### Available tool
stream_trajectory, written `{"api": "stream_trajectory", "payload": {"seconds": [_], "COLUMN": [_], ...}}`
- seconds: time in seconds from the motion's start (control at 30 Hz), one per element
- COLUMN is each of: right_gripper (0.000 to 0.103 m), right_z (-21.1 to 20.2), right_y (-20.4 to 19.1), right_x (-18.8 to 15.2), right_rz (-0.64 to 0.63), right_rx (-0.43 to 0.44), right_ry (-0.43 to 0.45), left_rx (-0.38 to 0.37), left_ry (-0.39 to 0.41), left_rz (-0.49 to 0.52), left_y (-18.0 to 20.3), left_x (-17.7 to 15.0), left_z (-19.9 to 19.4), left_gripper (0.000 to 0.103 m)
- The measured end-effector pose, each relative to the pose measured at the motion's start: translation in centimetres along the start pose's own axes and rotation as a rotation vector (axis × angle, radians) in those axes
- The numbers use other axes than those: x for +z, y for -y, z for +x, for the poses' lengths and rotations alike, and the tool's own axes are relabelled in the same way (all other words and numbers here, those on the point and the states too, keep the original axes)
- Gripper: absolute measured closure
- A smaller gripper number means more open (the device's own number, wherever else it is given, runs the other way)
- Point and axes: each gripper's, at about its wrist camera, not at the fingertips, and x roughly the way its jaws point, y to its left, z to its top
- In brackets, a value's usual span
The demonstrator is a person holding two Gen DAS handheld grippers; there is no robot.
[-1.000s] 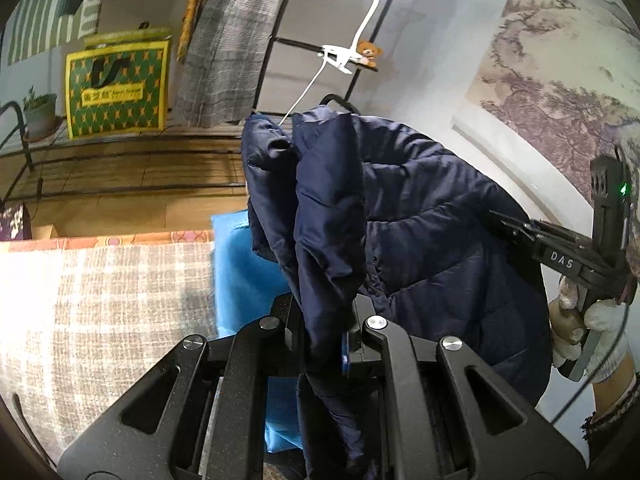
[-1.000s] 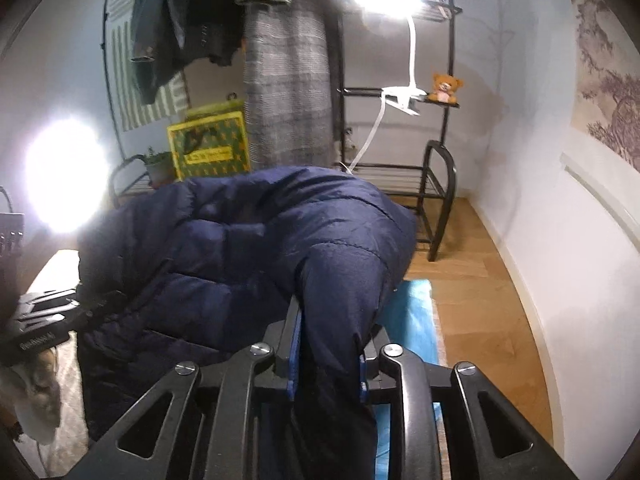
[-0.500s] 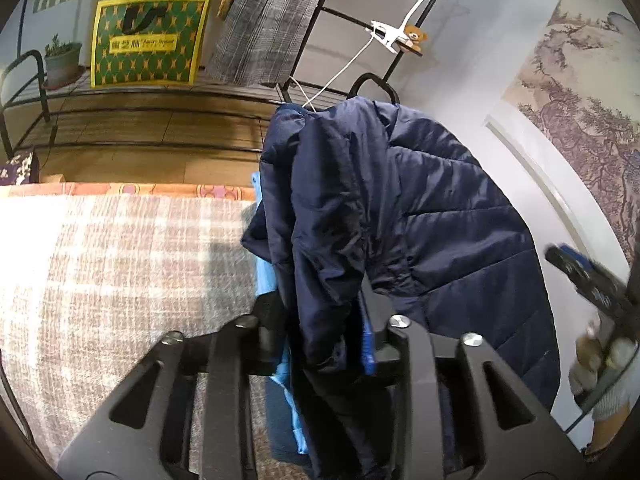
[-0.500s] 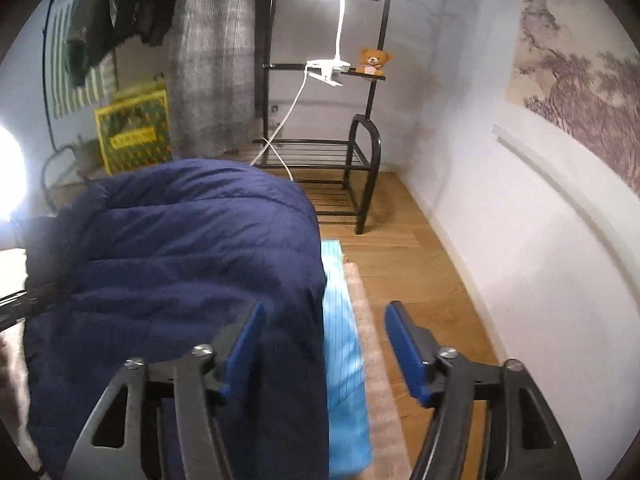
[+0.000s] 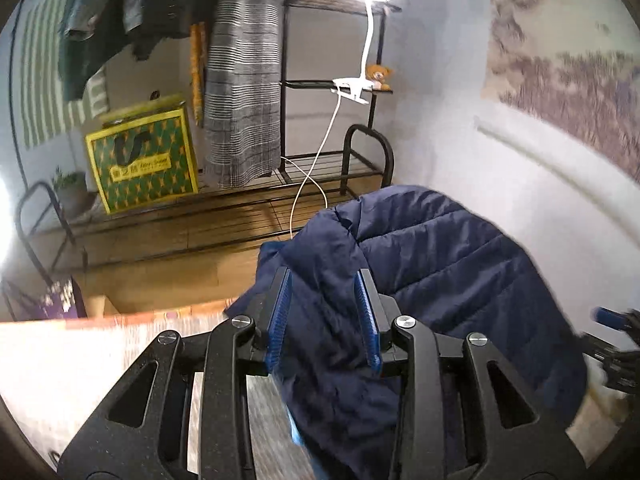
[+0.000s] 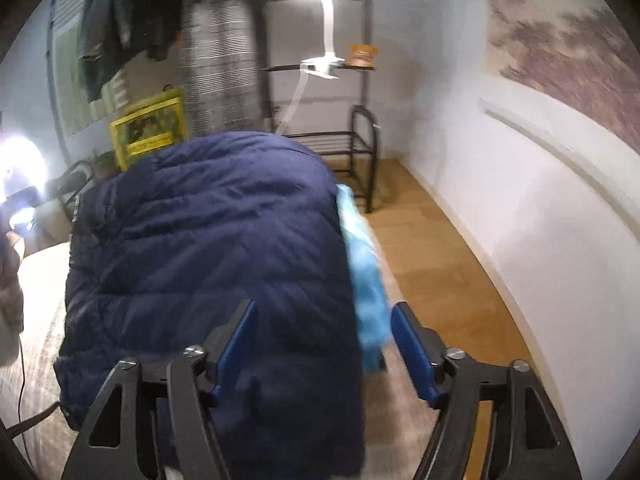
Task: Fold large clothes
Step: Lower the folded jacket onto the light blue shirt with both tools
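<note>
Jacket: we see the navy puffer jacket [image 6: 208, 248] lying bunched on the plaid-covered surface [image 5: 80, 360], over a blue cloth [image 6: 366, 280].
Left hand-held gripper [image 5: 322, 316]: jaws parted, jacket fabric bulging loosely between the blue pads; we judge it released, though blur makes contact hard to rule out.
Right hand-held gripper [image 6: 326, 344]: jaws wide, straddling the jacket's right edge, gripping nothing.
Risk: with neither side pinched, we think the slick padded fabric could spring open or slide towards the surface's edge, undoing the fold.
Cause: puffy filling pushing back, or a pad snagging fabric on withdrawal.
</note>
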Motion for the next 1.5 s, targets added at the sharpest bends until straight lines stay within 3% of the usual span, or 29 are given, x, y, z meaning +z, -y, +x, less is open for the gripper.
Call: {"api": "stream_trajectory", "payload": {"seconds": [0.07,0.17,0.3,0.4,0.53,0.6,0.8,1.13,1.5], "right_gripper": [0.018,0.018,0.028,0.028,0.039,0.043,0.042,0.034,0.034], "right_z": [-0.4,0.3,2.0,3.3,3.9,3.3,-1.2,-12.5,-25.8], "right_y": [1.4,2.5,1.9,0.8,-0.7,-0.7,-1.1,-3.6,-7.4], "right_x": [-1.6,-3.6,-3.9,-2.5,-1.7,-1.5,-1.4,-0.1,-0.9], "right_rz": [0.057,0.091,0.045,-0.006,-0.052,-0.038,-0.011,-0.005,-0.017], "right_rx": [0.012,0.035,-0.014,-0.086,-0.140,-0.140,-0.111,-0.077,-0.060], "right_ry": [-0.024,-0.076,-0.086,-0.061,-0.065,-0.059,0.005,0.124,0.239], "left_rx": [0.018,0.071,0.155,0.203,0.180,0.160,0.082,0.011,0.032], "left_ry": [-0.037,-0.092,-0.175,-0.243,-0.249,-0.224,-0.177,-0.073,0.057], "left_rz": [0.017,0.019,0.035,0.018,-0.077,-0.078,-0.061,0.014,0.052], "left_y": [0.2,0.0,0.2,-0.2,-1.8,-2.1,-1.8,1.1,1.0], "left_x": [0.0,-0.7,-2.3,-3.3,-3.1,-2.8,-2.3,-1.1,-1.3], "left_z": [2.0,5.5,10.3,13.4,12.8,11.0,3.8,-11.6,-28.6], "left_gripper": [0.071,0.070,0.070,0.070,0.067,0.067,0.067,0.067,0.067]}}
